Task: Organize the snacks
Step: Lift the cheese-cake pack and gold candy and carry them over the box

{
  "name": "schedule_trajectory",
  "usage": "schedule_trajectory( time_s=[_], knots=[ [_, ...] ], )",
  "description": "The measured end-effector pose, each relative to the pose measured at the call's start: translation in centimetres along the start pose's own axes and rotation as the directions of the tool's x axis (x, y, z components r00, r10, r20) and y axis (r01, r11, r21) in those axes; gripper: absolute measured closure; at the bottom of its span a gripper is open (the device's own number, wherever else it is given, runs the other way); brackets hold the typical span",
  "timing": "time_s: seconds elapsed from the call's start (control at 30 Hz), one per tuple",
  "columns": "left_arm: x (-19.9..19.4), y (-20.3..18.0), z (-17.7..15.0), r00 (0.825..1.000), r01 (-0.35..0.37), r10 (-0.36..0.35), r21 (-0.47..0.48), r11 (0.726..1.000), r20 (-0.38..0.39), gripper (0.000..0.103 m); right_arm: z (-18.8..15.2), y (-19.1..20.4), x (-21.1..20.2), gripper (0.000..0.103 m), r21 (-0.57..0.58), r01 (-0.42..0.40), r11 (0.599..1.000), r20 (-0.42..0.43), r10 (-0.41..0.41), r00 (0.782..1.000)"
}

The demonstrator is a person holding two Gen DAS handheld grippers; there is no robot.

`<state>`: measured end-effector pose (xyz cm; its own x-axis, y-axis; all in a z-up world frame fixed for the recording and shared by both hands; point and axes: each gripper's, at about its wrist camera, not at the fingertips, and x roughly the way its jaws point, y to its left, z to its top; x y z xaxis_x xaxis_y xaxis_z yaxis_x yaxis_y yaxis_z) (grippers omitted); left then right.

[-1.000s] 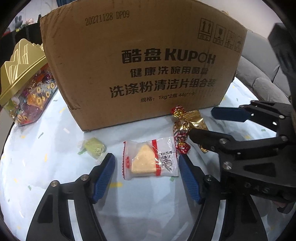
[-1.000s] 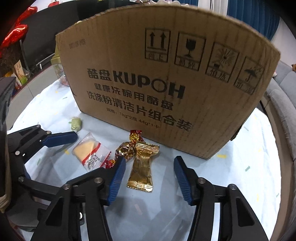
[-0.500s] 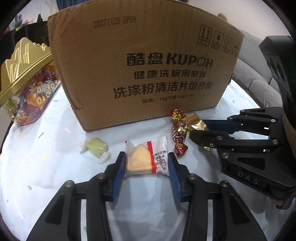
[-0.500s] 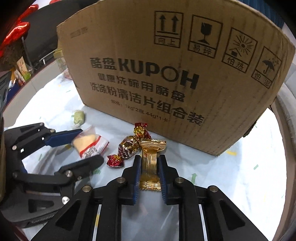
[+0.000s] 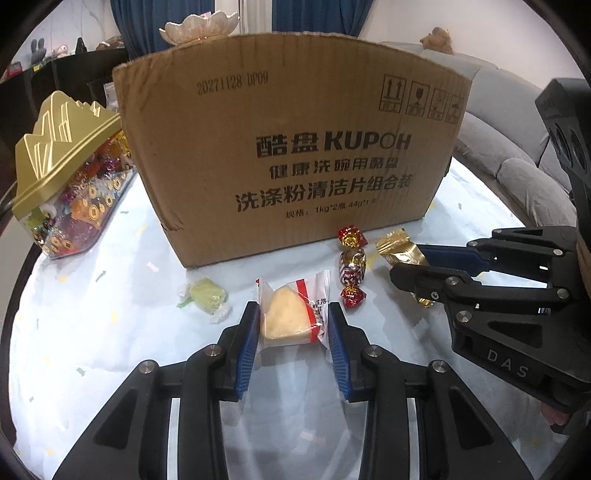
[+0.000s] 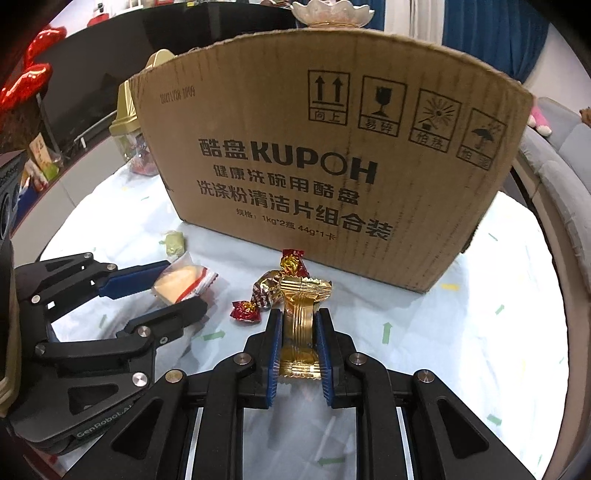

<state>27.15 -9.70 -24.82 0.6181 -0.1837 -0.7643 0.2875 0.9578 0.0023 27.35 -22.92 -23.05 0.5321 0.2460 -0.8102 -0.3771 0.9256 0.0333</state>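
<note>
My left gripper (image 5: 291, 332) is shut on a clear packet with a yellow wedge-shaped cake (image 5: 286, 319), also seen in the right wrist view (image 6: 181, 282). My right gripper (image 6: 299, 339) is shut on a gold foil packet (image 6: 301, 325), whose end shows in the left wrist view (image 5: 397, 247). Both seem raised slightly off the white cloth. A red-and-gold twisted candy (image 5: 351, 266) (image 6: 267, 291) lies between them. A green wrapped candy (image 5: 207, 297) (image 6: 173, 242) lies to the left. A large cardboard box (image 5: 288, 147) (image 6: 332, 166) stands behind.
A clear jar of sweets with a gold lid (image 5: 66, 177) stands at the left, its lid showing behind the box in the right wrist view (image 6: 127, 118). A white bowl (image 5: 201, 27) shows above the box. A grey sofa (image 5: 517, 122) is at the right.
Both grippers closed from wide open onto their packets: left on the cake packet, right on the gold packet. Both views have since pulled back and up from the box.
</note>
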Motion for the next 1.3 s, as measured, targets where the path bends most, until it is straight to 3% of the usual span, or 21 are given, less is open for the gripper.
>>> schedule_trajectory(
  time_s=[1.3],
  knots=[
    [-10.3, -0.3, 1.9, 0.992, -0.064, 0.065, -0.006, 0.998, 0.105, 0.067, 1.1, 2.7, -11.0, 0.084, 0.008, 0.059, 0.998, 0.115, -0.06, 0.992]
  ],
)
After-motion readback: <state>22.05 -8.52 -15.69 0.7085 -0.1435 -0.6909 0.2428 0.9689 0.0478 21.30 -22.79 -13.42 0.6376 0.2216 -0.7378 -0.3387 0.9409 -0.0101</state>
